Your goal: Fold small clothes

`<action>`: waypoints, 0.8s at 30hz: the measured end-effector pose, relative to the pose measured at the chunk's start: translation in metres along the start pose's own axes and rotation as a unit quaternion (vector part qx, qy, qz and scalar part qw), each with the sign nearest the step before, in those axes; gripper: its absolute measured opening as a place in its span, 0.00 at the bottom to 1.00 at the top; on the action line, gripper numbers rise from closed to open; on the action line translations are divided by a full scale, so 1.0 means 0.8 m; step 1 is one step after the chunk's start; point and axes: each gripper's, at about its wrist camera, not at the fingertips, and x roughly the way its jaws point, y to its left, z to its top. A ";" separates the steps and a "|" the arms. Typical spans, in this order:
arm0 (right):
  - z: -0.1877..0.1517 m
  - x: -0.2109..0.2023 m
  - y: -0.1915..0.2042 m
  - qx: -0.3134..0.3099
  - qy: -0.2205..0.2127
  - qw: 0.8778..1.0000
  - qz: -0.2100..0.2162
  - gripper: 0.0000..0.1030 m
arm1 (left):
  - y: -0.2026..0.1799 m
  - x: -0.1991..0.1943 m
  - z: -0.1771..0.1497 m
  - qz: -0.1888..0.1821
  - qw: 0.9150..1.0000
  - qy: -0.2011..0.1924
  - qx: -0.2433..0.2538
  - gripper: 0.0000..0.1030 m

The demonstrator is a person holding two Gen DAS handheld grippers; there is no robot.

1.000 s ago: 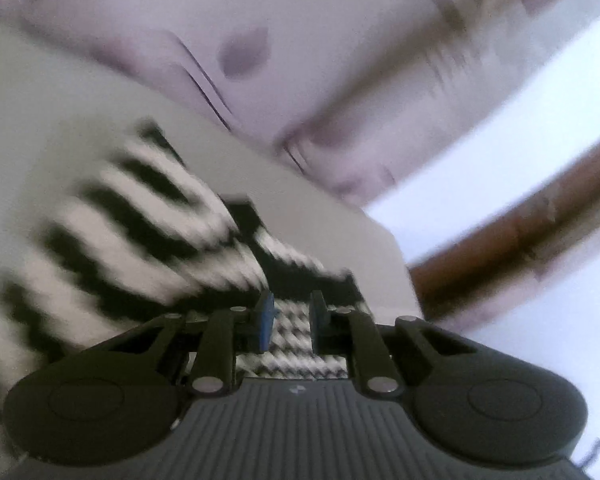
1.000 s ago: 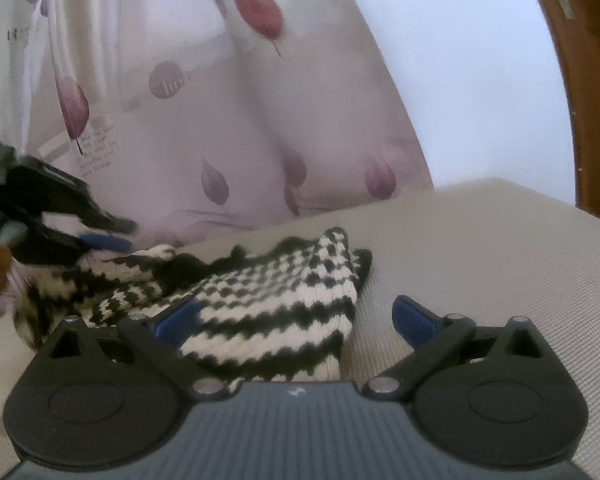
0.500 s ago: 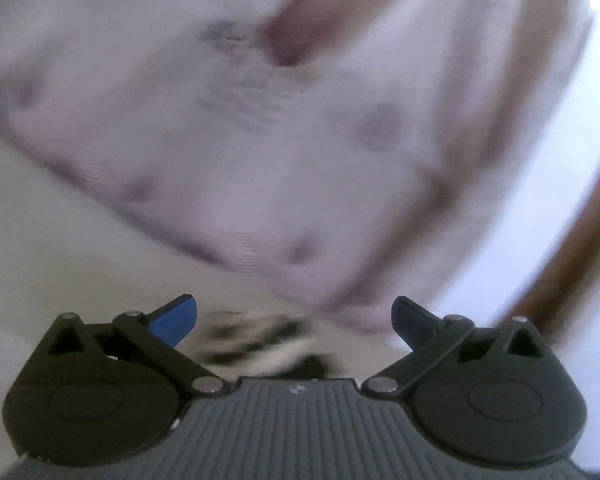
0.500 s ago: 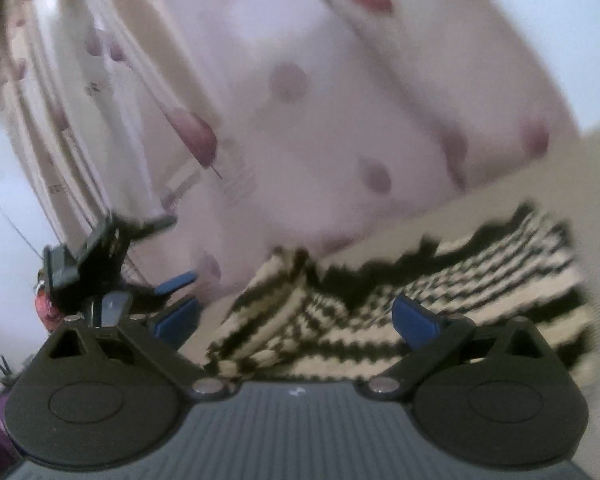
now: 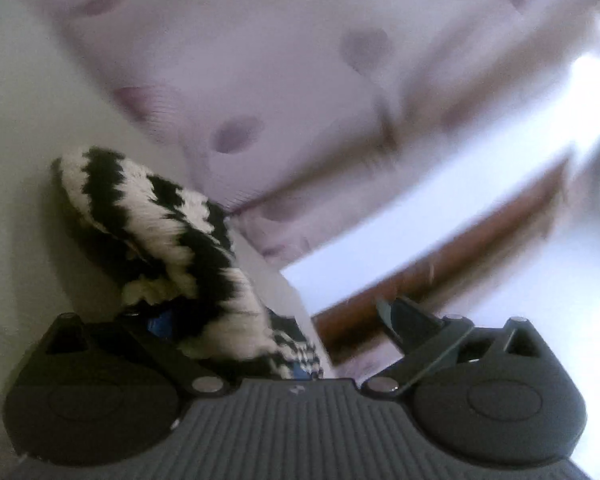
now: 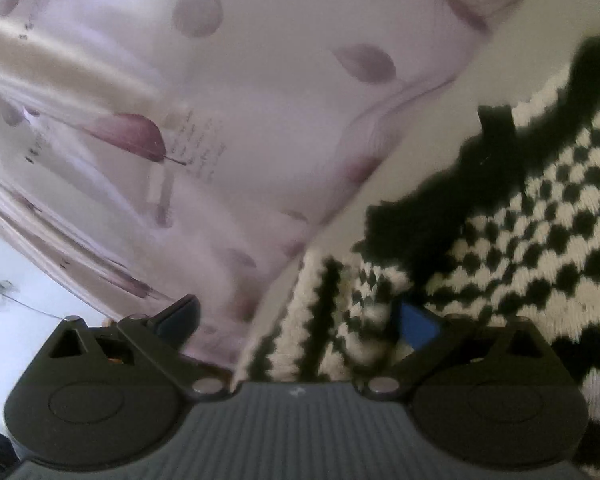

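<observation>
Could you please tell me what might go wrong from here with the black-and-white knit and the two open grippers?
1. The left gripper is open, yet the knit garment drapes over its left finger; pulling away could drag the fold apart.
2. The right gripper is open low over the same knit, so its blue-padded finger may snag the yarn.
3. The curtain hangs close behind and could catch a finger.

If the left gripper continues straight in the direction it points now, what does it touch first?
Most likely the black and white knit garment, which already lies over one finger of the open left gripper. Past it hangs the curtain, but depth is unclear in this blurred view.
</observation>
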 end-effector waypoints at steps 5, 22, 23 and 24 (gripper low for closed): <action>0.014 -0.008 -0.024 0.049 -0.007 0.999 0.018 1.00 | -0.017 0.035 -0.040 -0.022 0.998 0.031 0.049 0.98; 0.081 0.037 0.035 -0.132 0.214 0.967 -0.046 1.00 | -0.095 0.104 -0.128 0.061 0.908 0.084 0.405 1.00; 0.081 0.042 0.047 -0.161 0.223 0.960 -0.060 1.00 | -0.098 0.108 -0.137 0.073 0.897 0.084 0.428 1.00; 0.080 0.046 0.055 -0.182 0.232 0.953 -0.071 1.00 | -0.101 0.115 -0.144 0.081 0.888 0.086 0.445 1.00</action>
